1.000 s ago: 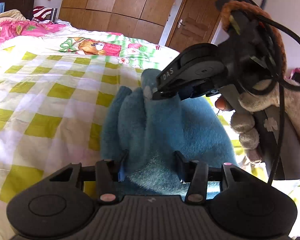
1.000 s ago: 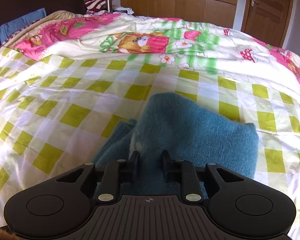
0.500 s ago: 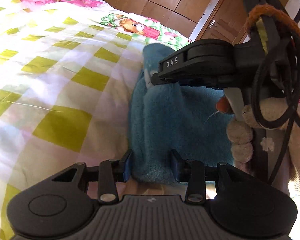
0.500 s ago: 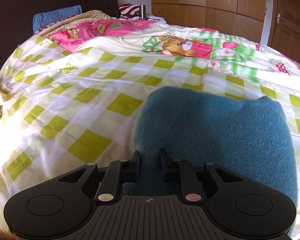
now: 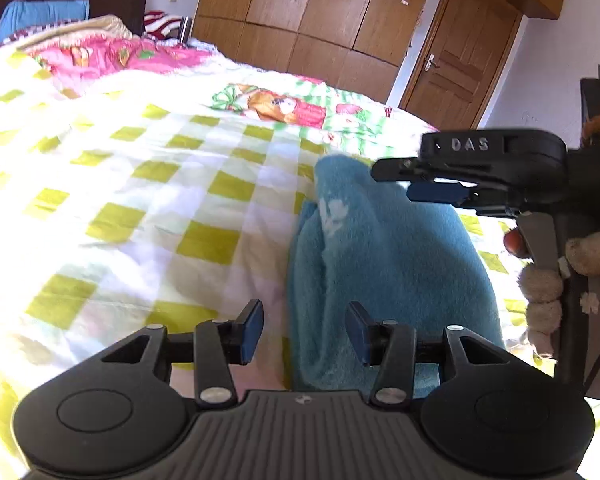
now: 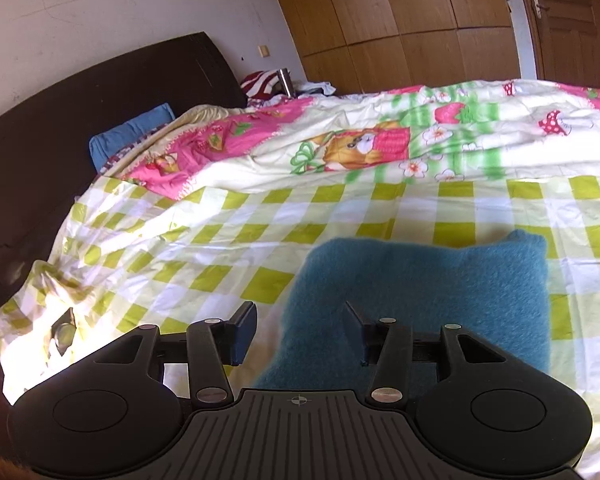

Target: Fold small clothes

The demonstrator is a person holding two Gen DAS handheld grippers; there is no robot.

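2 handheld grippers hover low over a bed, both with jaws spread wide and gripping nothing. The left gripper (image 5: 304,330) points across a folded blue fleece garment (image 5: 384,264); the right gripper (image 6: 300,332) reaches in level from the side, held by a hand (image 5: 556,280) in a fuzzy beige glove. The soft, thick garment lies on a yellow-checked quilt (image 6: 236,236).
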